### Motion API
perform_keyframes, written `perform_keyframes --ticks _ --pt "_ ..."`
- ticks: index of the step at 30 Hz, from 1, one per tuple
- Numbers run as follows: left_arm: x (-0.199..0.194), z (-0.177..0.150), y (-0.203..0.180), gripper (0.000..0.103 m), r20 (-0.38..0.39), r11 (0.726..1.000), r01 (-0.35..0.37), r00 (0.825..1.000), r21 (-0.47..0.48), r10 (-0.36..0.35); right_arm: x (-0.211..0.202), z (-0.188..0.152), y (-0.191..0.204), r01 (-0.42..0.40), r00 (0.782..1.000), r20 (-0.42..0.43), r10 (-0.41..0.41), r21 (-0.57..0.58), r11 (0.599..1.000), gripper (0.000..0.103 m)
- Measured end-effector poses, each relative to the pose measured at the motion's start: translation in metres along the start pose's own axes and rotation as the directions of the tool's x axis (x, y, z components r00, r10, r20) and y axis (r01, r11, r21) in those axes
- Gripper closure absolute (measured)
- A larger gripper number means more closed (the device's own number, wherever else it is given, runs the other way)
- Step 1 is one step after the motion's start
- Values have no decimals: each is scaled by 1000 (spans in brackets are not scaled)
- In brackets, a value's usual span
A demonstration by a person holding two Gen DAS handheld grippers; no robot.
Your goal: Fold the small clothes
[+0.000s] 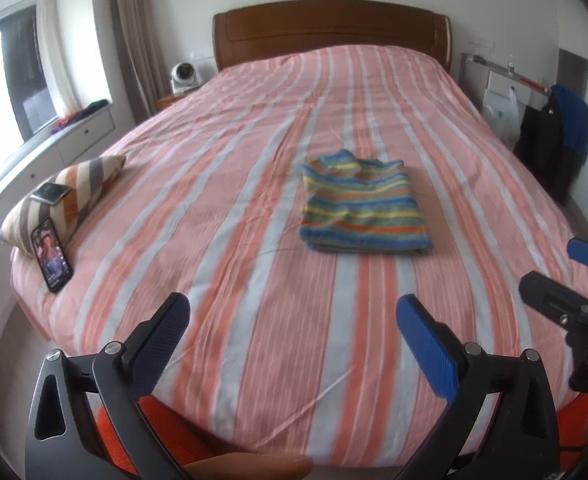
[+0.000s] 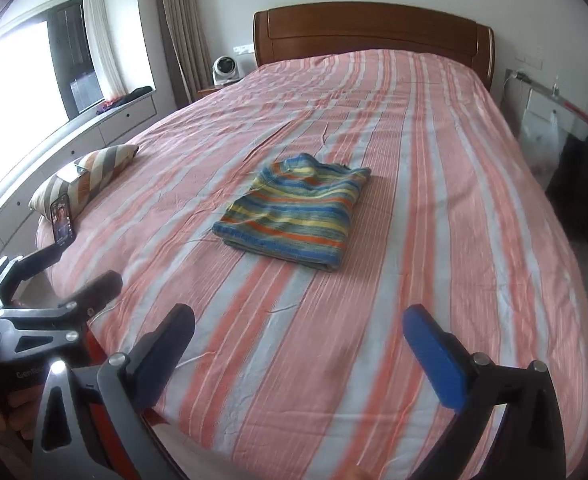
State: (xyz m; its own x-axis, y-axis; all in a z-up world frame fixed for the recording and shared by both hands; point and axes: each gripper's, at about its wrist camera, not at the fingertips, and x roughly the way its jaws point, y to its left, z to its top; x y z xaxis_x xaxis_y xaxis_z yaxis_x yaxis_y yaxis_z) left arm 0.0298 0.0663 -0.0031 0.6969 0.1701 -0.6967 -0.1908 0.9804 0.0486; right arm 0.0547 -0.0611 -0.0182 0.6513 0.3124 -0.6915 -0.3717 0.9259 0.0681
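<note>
The bed (image 1: 253,240) is taking up nearly all of both views, its pink, white and grey striped cover lying smooth, and the striped top (image 1: 364,204) is sitting near the middle of it as a neat flat rectangle, well apart from both tools. Judging by that tidy shape, the folding of this piece is looking finished, so the step in hand is most likely the pause between garments; the next move is probably calling for either a reach forward to lift the folded piece aside or a turn toward another garment, though none is showing on the cover. At the bed's left edge a striped pillow (image 1: 69,192) is propping up a phone (image 1: 51,256) with a lit screen, and a second phone (image 1: 51,193) is lying on top of the pillow. The left gripper (image 1: 294,344) is hovering over the near end of the bed with its fingers spread wide and holding nothing; the right gripper (image 2: 300,352) is doing the same, wide apart and empty. The only writing is a pale word starting "Gen" on the left tool's body in the right view, too cut off to read, and the phone screen is too small to make out.
</note>
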Motion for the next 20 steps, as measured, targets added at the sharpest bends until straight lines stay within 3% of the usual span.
perform_keyframes --ticks 5,20 --pt "4 -1 2 0 -19 1000 1 1000 -17 -1 -1 -1 -4 66 998 13 -66 -22 998 1" --pt "4 -3 2 0 -14 1000 -12 1000 -23 12 3 -6 -3 92 996 -6 -92 -33 995 1"
